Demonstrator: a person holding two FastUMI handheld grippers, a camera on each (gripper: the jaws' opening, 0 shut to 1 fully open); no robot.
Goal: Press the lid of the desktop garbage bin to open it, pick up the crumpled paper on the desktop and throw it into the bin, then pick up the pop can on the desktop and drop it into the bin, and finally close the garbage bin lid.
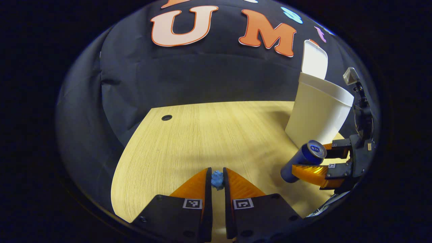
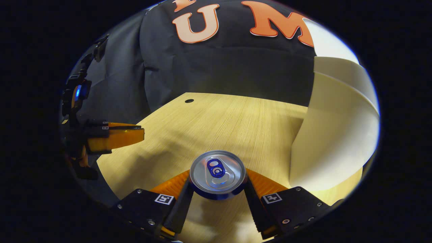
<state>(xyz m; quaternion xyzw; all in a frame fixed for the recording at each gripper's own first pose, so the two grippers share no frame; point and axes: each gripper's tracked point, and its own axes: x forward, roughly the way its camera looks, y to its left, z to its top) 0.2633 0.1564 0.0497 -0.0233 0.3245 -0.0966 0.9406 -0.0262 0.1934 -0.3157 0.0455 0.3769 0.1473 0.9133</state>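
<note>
The right hand-held gripper [image 2: 217, 189] is clamped on the blue aluminium pop can with a silver top [image 2: 217, 173], both fingers pressing its sides just below the rim. In the left gripper view the can [image 1: 302, 160] hangs tilted, lifted off the pale wood-grain tabletop [image 1: 202, 135], just beside the base of the tall white plastic garbage bin [image 1: 317, 114]. The bin stands near the tabletop's far right corner with its white flip lid [image 1: 314, 60] raised upright.

The left hand-held gripper [image 1: 217, 182] is closed on a small blue crumpled paper ball [image 1: 217, 179], held above the near edge of the tabletop, well apart from the bin.

The likely trouble is order and crowding. The task wants the paper in first, yet the can sits nearer the bin. If both grippers go for the opening together, they may collide or knock the upright lid shut. The can is low against the bin wall; moving sideways before rising enough could shove or tip the light bin. The tilted can, pinched only near its top, may swing or slip from the fingers. The paper is gripped at the fingertips and could drop short.
</note>
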